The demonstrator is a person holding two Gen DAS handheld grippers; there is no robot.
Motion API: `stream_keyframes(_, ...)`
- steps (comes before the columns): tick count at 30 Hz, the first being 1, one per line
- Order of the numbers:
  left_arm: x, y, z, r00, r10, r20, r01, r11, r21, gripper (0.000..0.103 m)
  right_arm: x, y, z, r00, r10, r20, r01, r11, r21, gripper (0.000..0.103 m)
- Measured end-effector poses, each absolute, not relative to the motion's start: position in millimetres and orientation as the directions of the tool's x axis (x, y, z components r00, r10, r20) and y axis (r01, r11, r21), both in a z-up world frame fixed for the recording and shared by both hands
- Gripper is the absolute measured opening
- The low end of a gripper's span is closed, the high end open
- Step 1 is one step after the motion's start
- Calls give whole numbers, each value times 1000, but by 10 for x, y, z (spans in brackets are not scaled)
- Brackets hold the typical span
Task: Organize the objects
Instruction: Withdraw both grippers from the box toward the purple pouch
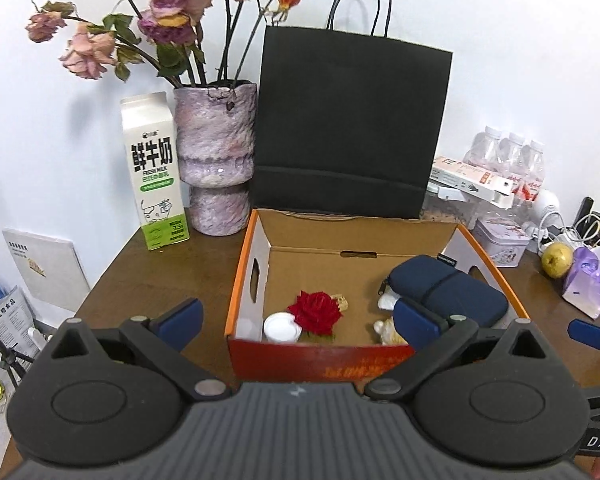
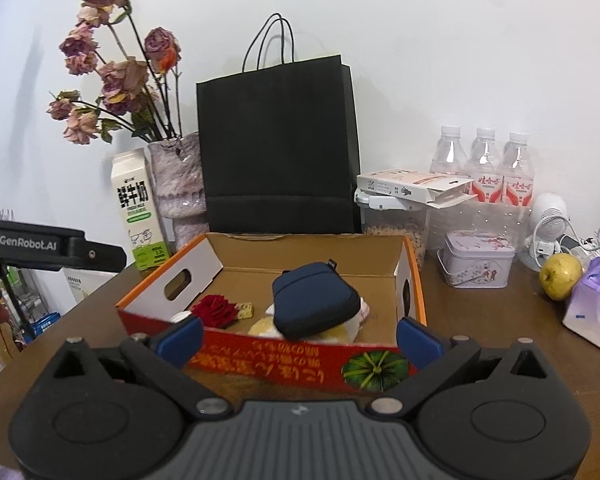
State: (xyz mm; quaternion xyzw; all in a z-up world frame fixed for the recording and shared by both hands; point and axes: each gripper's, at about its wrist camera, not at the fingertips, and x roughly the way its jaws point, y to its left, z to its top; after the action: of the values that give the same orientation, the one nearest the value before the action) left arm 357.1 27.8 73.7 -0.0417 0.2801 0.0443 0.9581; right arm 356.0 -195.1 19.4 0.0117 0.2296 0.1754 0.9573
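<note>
An open cardboard box (image 1: 256, 240) (image 2: 414, 280) with orange rim and red front stands on the brown table. Inside lie a navy zip pouch (image 1: 448, 292) (image 2: 314, 300), a red fabric rose (image 1: 315, 312) (image 2: 216, 310), a small white jar (image 1: 282, 327) and pale soft items under the pouch (image 2: 264, 326). My left gripper (image 1: 298, 320) hangs open just before the box's front wall, holding nothing. My right gripper (image 2: 300, 338) is open too, at the box's front wall, nothing between its fingers. Its blue fingertip (image 1: 592, 334) shows at the right edge of the left wrist view.
Behind the box stand a black paper bag (image 1: 352, 120) (image 2: 278, 148), a purple vase of dried roses (image 1: 216, 160) and a milk carton (image 1: 154, 172) (image 2: 138, 208). To the right are water bottles (image 2: 484, 168), a tin (image 2: 476, 258), a pear (image 2: 560, 276) and a purple bag (image 2: 596, 304).
</note>
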Motion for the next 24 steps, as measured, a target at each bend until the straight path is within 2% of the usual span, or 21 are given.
stream_keyframes(24,2298,231,718,856,47,-515,-93,994,-65,103,2349,-1988,220,836,348,-424,-350,934,75,103)
